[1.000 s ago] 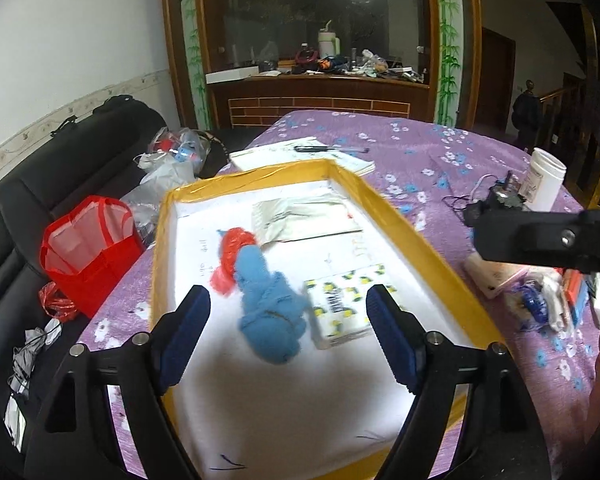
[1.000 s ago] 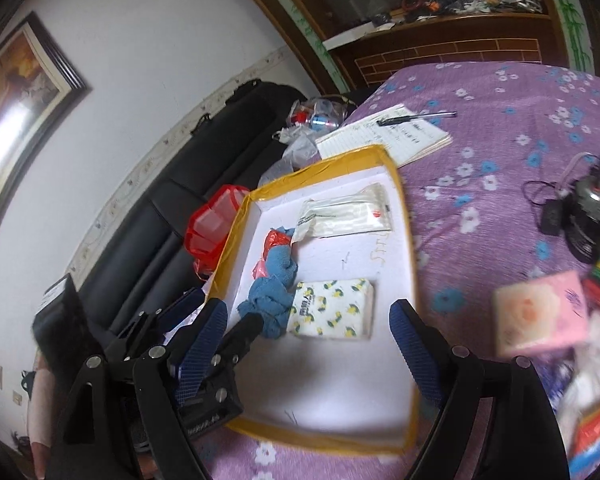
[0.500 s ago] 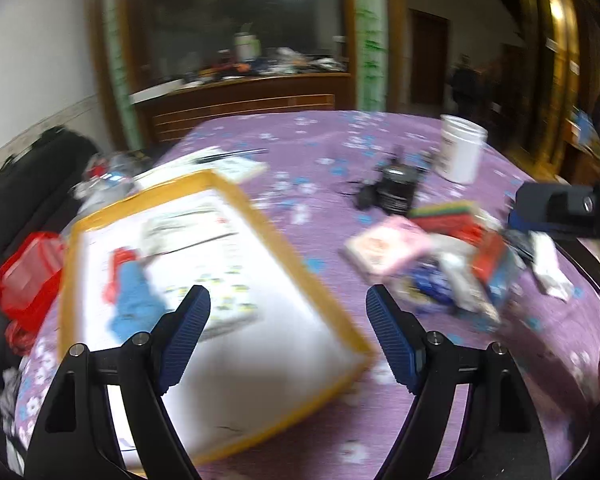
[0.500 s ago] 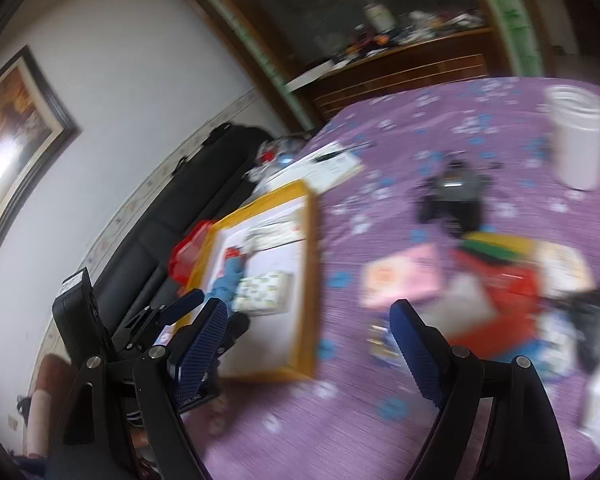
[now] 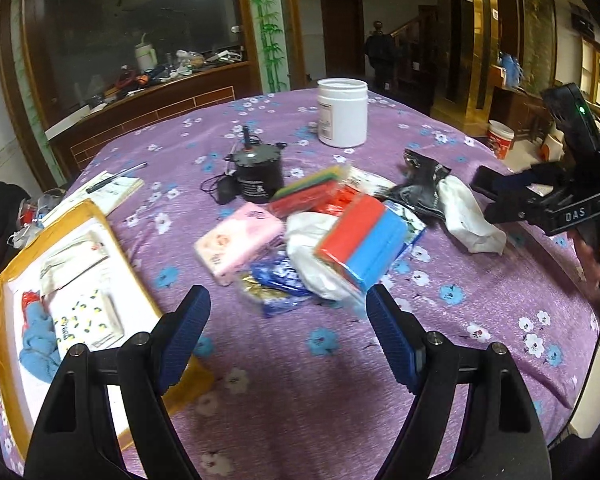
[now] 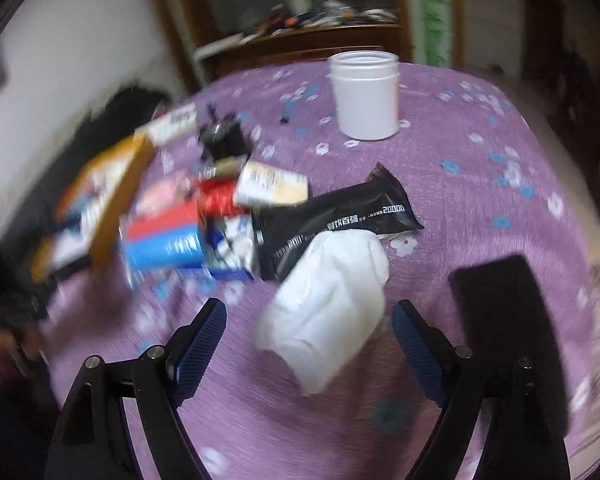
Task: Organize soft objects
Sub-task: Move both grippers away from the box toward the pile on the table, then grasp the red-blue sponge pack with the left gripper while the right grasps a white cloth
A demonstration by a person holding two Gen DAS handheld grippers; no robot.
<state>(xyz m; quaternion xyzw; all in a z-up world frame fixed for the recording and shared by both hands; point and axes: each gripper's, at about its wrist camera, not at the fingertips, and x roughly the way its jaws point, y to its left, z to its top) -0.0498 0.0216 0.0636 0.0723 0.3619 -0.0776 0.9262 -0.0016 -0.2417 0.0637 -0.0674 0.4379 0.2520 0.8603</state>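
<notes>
A pile of soft goods lies mid-table: a red and blue sponge pack [image 5: 362, 240], a pink tissue pack [image 5: 240, 240], a white cloth [image 5: 470, 216] and a black pouch [image 5: 420, 188]. A yellow-rimmed tray [image 5: 132, 256] at left holds a blue cloth [image 5: 38, 340] and a lemon-print tissue pack [image 5: 86, 320]. My left gripper [image 5: 288, 332] is open and empty, just short of the pile. My right gripper [image 6: 310, 344] is open, its jaws either side of the white cloth [image 6: 328, 304], apart from it. The black pouch [image 6: 340, 216] lies just beyond.
A white jar [image 5: 342, 112] stands at the back of the purple floral table [image 5: 340, 380]. A black motor with cable [image 5: 256, 176] and a notepad with pen [image 5: 108, 188] lie behind the pile. A black flat object [image 6: 508, 332] lies right of the right gripper.
Both grippers have swung right, from over the tray to the pile of goods. The right gripper now frames the white cloth. Both stay open.
</notes>
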